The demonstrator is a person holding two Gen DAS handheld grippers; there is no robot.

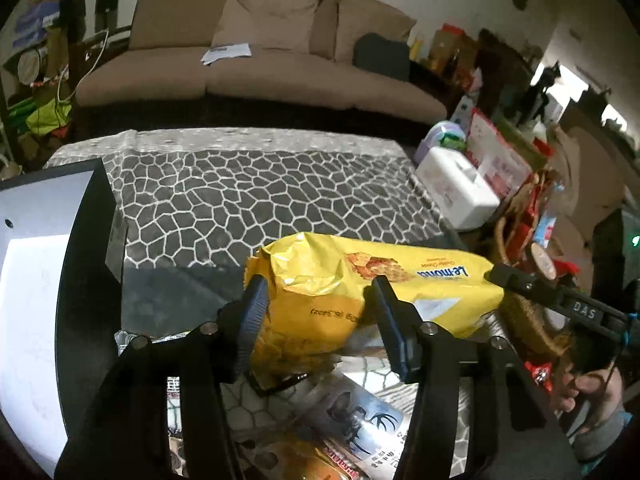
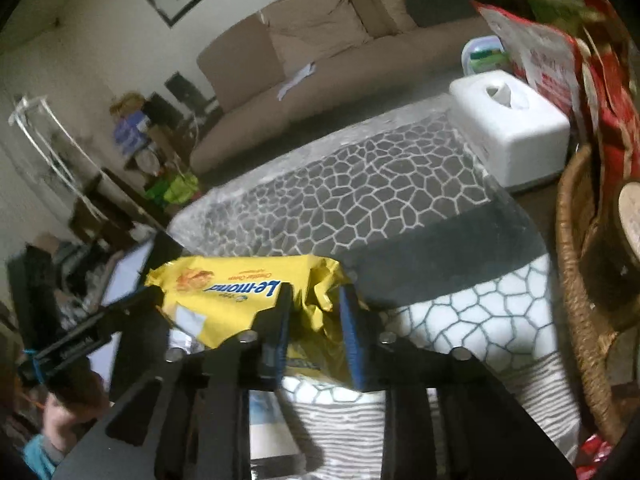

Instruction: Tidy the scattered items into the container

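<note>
Left gripper (image 1: 316, 300): black jaws with ribbed blue pads, clamped on one crinkled end of the yellow bag (image 1: 360, 280).

Right gripper (image 2: 314, 320): same make, jaws narrow, pinching the bag's (image 2: 240, 292) other gathered end. The bag hangs between the two grippers, lifted above the table (image 1: 260, 184).

Yellow bag: glossy foil, long, pillow-shaped, printed with a cracker picture and blue lettering.

Table: covered with a grey cloth in a white cracked-stone pattern, under clear shiny film.

Packets (image 1: 352, 412): flat, printed, lying on the table beneath the left gripper; contents unreadable.

Basket (image 2: 580, 280): brown wicker, round-walled, at the table's right edge, holding red packets (image 2: 616, 128) that stand upright.

Tissue box (image 2: 516, 124): white, rounded corners, a tissue in its top slot, just beyond the basket.

Black-framed panel (image 1: 48, 240): flat, pale face, at the table's left.

Sofa (image 1: 260, 60): tan fabric, loose cushions, behind the table.
</note>
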